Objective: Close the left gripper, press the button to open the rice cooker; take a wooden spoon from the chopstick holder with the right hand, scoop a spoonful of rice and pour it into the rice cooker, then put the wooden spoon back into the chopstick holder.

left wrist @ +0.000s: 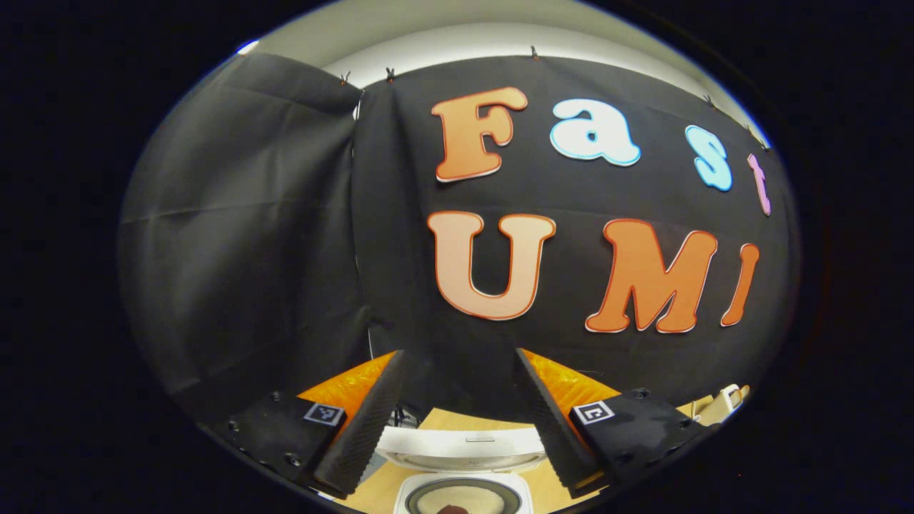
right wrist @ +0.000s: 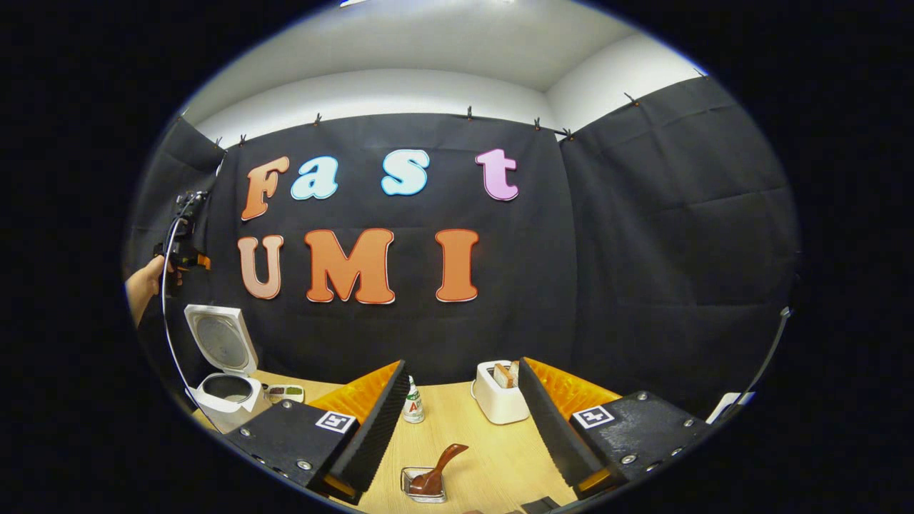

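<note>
Rice cooker [right wrist: 227, 385] sits lid-up at the surface's left edge. Wooden spoon [right wrist: 437, 467] rests in its holder [right wrist: 423, 489] near the front: light, stiff, grab the handle. Both tongs spread, empty.

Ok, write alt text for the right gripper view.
An open gripper hangs above a wooden table, over a spoon in a small holder. An open rice cooker stands far left, a toaster ahead.

Wooden table [right wrist: 493, 457], light grain, currently bearing: white rice cooker [right wrist: 227, 391] sitting at far left, lid standing open; small dish [right wrist: 283, 392] lying just beside it; bottle [right wrist: 413, 405]; white toaster [right wrist: 501, 400]; chopstick holder [right wrist: 423, 485] holding wooden spoon [right wrist: 439, 464].
</note>
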### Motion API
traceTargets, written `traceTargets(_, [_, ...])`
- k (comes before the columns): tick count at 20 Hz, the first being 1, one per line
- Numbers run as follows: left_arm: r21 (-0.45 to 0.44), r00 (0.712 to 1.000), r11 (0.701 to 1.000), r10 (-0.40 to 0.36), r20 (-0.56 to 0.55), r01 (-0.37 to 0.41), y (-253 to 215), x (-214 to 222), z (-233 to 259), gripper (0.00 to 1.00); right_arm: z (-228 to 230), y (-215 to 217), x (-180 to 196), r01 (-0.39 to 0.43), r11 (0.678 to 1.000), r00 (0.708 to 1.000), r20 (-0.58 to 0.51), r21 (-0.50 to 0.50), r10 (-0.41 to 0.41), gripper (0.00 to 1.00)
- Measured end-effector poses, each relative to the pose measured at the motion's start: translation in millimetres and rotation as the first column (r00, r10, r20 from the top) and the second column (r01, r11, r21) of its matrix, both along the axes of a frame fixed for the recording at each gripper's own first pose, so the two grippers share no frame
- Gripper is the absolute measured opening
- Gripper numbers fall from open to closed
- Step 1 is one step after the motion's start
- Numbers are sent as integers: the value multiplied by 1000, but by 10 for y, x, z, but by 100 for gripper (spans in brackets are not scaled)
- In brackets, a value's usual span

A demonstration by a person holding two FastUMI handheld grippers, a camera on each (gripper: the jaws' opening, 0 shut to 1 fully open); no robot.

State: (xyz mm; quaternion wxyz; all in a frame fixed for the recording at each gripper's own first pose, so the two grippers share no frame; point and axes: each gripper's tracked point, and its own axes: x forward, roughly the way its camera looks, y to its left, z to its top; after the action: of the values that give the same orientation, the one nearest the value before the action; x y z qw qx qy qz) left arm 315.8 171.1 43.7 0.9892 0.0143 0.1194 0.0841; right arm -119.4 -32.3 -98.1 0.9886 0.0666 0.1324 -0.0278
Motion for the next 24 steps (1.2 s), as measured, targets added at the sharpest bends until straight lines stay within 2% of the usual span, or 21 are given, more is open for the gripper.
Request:
traceTargets(4, [-29, 985, 1000, -5, -174, 0, 10, 149, -595, 100, 49, 67, -58, -4, 1000, 1000, -3, -5, 4, 95])
traceTargets(7, [-60, 965, 998, -23, -260, 8, -63, 250, -855, 99, 74, 99, -68, -13, 1000, 1000, -5, -28, 12, 95])
traceTargets(10, [-75, 936, 997, 3, -353, -32, -16, 199, -1169, 100, 59, 127, -86, -23, 1000, 1000, -16, 3, 23, 95])
traceTargets(12, [-71, 941, 996, 25, -337, -52, 104, 170, -1166, 100, 98, 64, -69, -11, 1000, 1000, 1, 3, 11, 95])
traceTargets(14, [-30, 926, 998, 42, -374, -58, 156, 76, -1223, 99, 101, 36, -66, -11, 1000, 1000, 8, 4, 11, 95])
traceTargets(15, [-25, 923, 999, 24, -385, -37, 116, 77, -1265, 99, 92, 41, -63, -15, 1000, 1000, 8, 11, 15, 95])
traceTargets(16, [-57, 914, 998, -13, -405, -11, 21, 76, -1312, 100, 95, 48, -35, -19, 1000, 1000, 12, 18, 19, 95])
traceTargets(19, [-91, 861, 996, -35, -507, -13, -123, -139, -1546, 100, 90, 79, 1, -39, 999, 999, 17, 24, 38, 95])
traceTargets(21, [-103, 842, 995, -52, -537, -5, -177, -336, -1665, 100, 53, 82, 19, -57, 998, 998, 16, 14, 57, 95])
traceTargets(24, [-137, 793, 990, -74, -605, -12, -224, -716, -1955, 99, 15, 111, 77, -86, 996, 996, 8, 27, 86, 95])
